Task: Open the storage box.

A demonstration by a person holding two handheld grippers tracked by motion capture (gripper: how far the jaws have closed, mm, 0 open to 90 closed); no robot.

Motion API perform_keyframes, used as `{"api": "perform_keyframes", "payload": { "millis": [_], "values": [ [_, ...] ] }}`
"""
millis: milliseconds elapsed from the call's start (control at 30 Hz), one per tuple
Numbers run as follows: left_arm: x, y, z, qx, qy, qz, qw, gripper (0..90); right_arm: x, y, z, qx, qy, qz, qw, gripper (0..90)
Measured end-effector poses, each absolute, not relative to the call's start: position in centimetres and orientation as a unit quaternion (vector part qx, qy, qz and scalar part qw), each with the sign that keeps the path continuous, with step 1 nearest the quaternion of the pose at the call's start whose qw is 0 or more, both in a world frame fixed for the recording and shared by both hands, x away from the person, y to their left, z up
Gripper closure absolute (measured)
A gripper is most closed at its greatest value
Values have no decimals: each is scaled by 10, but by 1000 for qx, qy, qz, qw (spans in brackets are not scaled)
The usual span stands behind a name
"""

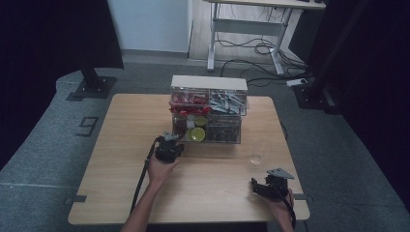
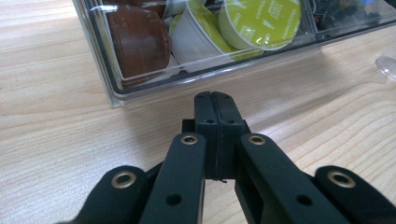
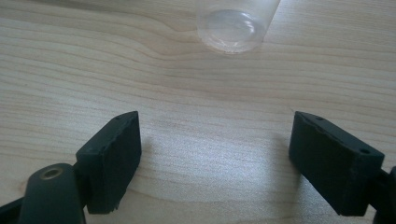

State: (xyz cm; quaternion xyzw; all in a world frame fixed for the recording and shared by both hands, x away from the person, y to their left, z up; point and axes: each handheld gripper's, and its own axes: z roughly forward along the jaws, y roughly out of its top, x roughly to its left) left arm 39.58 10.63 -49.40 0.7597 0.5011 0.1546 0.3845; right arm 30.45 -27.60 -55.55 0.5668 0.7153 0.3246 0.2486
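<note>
A clear two-tier drawer organizer (image 1: 208, 108) stands at the middle back of the wooden table (image 1: 116, 159). Its lower left drawer (image 2: 112, 88) holds coffee pods: a brown pod (image 2: 140, 42), a white pod (image 2: 198, 35) and a green-lidded pod (image 2: 261, 21). My left gripper (image 1: 172, 138) is just in front of that drawer. In the left gripper view, my left gripper (image 2: 215, 100) is shut with its pads pressed together and nothing between them. My right gripper (image 1: 256, 186) rests near the front right edge. It (image 3: 217, 140) is open and empty, and it points at a clear plastic cup (image 3: 233, 23).
The upper drawers hold red packets (image 1: 189, 101) and grey packets (image 1: 227, 102). The clear cup (image 1: 256, 158) stands on the table to the right of the organizer, and its rim (image 2: 387, 65) is at the right edge of the left gripper view. A desk frame with cables (image 1: 251, 34) stands beyond the table.
</note>
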Motion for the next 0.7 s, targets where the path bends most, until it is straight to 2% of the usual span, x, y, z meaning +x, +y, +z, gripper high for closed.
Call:
{"api": "perform_keyframes", "payload": {
  "millis": [700],
  "values": [
    [407,103,-495,759,507,141,384,900,304,-276,-555,567,715,325,248,171]
  ]
}}
